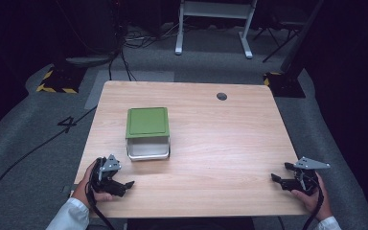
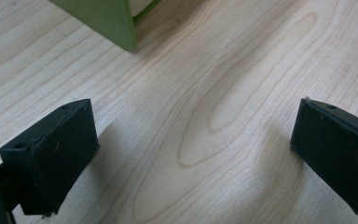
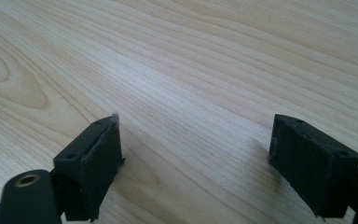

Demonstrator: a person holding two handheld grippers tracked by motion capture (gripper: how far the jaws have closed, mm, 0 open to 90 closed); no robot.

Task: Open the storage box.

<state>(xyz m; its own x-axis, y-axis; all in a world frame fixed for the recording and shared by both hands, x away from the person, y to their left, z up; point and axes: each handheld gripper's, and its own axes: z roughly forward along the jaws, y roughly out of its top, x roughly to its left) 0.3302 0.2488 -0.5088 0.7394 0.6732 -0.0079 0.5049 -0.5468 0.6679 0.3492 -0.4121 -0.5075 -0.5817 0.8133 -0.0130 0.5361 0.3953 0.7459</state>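
A square box with a green lid (image 1: 147,122) and pale sides stands left of the table's middle; its green corner (image 2: 116,23) shows at the top of the left gripper view. My left gripper (image 1: 124,184) rests near the front left corner of the table, in front of the box and apart from it. Its jaws stand wide apart (image 2: 193,149) over bare wood, nothing between them. My right gripper (image 1: 280,175) lies near the front right edge, pointing left. Its jaws are wide too (image 3: 196,158), with bare wood between them.
The wooden table (image 1: 211,143) has a round cable hole (image 1: 222,96) near its back edge. Beyond it lie grey floor, cables, a white frame (image 1: 215,24) and stand bases with yellow-black tape (image 1: 57,81). A white sleeve (image 1: 69,215) comes in at the lower left.
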